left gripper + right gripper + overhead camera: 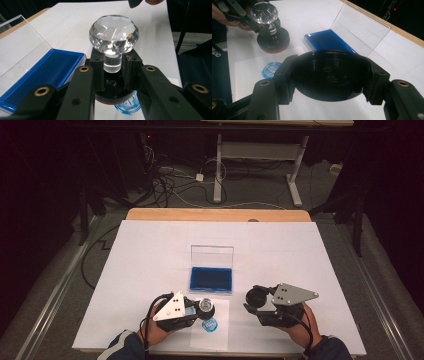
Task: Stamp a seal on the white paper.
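A stamp with a faceted crystal knob and a round black and red base is held by its clear neck in my left gripper, just above a white paper sheet. A round blue stamp print marks that sheet beside the stamp. My right gripper is shut on a round black cap, hollow side up, to the right of the sheet. A blue ink pad lies open in its case, its clear lid standing upright behind.
A white board covers the wooden table. Beyond the table's far edge lie cables on the floor and a desk frame. Bare white surface lies to the left, right and back of the ink pad.
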A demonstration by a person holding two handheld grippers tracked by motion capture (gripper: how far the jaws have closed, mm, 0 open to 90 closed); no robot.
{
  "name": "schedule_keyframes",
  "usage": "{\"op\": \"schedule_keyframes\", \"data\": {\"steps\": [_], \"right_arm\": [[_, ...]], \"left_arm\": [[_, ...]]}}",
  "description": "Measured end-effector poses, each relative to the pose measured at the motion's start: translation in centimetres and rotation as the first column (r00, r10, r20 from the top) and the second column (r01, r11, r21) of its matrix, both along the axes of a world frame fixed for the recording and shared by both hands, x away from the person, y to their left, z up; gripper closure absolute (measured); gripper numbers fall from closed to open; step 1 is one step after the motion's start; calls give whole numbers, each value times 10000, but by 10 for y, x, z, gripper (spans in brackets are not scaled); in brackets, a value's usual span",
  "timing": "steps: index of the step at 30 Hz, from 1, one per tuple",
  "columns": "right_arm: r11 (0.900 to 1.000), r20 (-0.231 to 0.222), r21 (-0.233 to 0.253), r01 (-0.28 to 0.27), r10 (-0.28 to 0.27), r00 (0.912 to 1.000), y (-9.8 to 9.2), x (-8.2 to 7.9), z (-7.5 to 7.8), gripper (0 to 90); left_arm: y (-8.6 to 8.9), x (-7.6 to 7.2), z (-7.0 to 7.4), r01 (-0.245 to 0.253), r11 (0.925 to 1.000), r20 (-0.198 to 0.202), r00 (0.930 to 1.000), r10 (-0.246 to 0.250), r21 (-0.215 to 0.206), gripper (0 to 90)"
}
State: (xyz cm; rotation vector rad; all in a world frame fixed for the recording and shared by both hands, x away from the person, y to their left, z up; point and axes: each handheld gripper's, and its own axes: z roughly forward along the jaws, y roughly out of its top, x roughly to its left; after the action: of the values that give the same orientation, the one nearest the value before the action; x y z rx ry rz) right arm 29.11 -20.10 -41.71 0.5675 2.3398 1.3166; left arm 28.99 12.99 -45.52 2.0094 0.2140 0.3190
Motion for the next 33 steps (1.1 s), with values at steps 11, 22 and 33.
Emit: {"op": "schedule_keyframes", "data": {"steps": [11,22,33], "right_arm": [[10000,-19,29,3,-3,10000,0,0,0,383],[9999,-154,64,-152,153,9998,5,0,-4,383],[9983,-321,7,-584,584,9978,18,0,-12,383]], "left_arm": [[4,0,4,-132,9999,91,9999,133,-82,719],[10,-1,18,-265,9964,200,9994,282,-809,719],[10,0,30,-278,9855,96,9995,299,-1674,719]]}}
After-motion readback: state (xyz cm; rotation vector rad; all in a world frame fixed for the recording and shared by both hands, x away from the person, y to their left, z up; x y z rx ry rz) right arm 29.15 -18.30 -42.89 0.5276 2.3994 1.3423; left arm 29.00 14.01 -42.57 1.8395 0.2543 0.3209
